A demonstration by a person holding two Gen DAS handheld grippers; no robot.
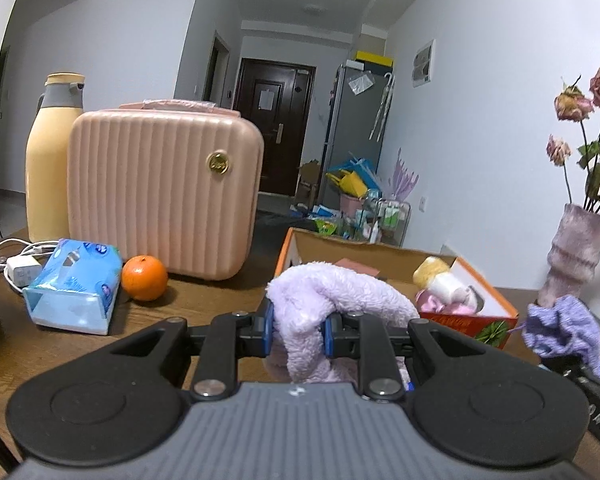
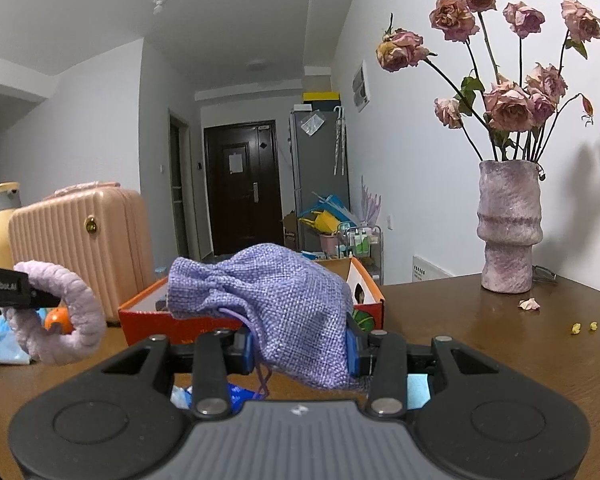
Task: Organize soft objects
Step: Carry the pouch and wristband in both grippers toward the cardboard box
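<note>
Transport looks to be the step in hand: the left gripper has its jaws clamped on a fluffy lilac cloth, the right gripper pinches a purple woven pouch, both above the bench just before the orange box. Next each load needs carrying over the box rim before the jaws part.

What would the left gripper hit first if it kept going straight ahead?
Probably the orange box: the left gripper, shut on the fluffy cloth, points at its near wall. Depth is unclear.

Lilac fluffy cloth; purple woven pouch; orange box.
</note>
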